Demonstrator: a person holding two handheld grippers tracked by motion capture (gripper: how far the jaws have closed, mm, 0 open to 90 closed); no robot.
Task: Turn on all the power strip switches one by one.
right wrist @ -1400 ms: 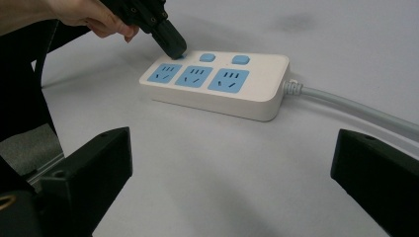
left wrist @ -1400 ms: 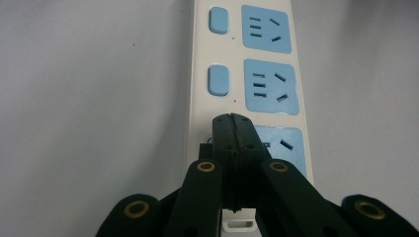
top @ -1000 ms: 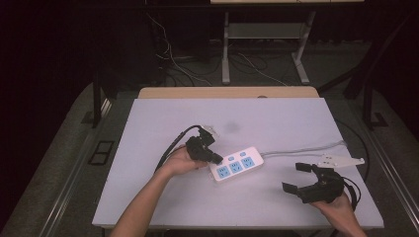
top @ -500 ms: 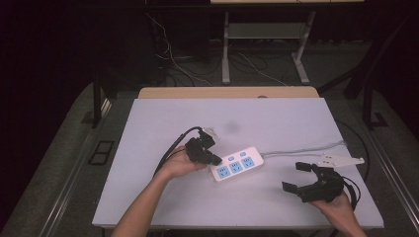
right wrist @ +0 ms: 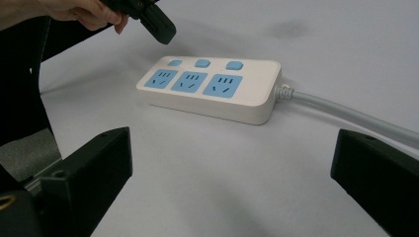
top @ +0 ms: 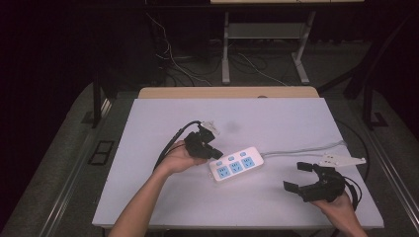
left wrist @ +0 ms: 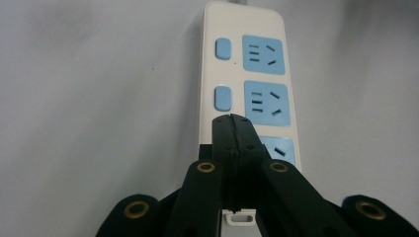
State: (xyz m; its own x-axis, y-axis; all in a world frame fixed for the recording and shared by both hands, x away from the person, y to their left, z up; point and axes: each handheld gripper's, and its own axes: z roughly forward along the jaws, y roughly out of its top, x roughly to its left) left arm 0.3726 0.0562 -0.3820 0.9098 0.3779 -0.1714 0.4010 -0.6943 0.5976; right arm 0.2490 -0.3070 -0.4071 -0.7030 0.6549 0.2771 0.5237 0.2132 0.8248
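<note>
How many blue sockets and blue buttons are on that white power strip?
Blue sockets: 3
Blue buttons: 3
Total: 6 blue parts on the power strip

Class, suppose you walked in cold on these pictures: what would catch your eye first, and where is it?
The white power strip with three blue sockets, mid-table, its grey cable running right. The left tongs, shut, hover over its near-end switch; the right tongs wait wide open near the table's front right.

power strip (top: 236, 164) mid-table, bare surface around
</note>
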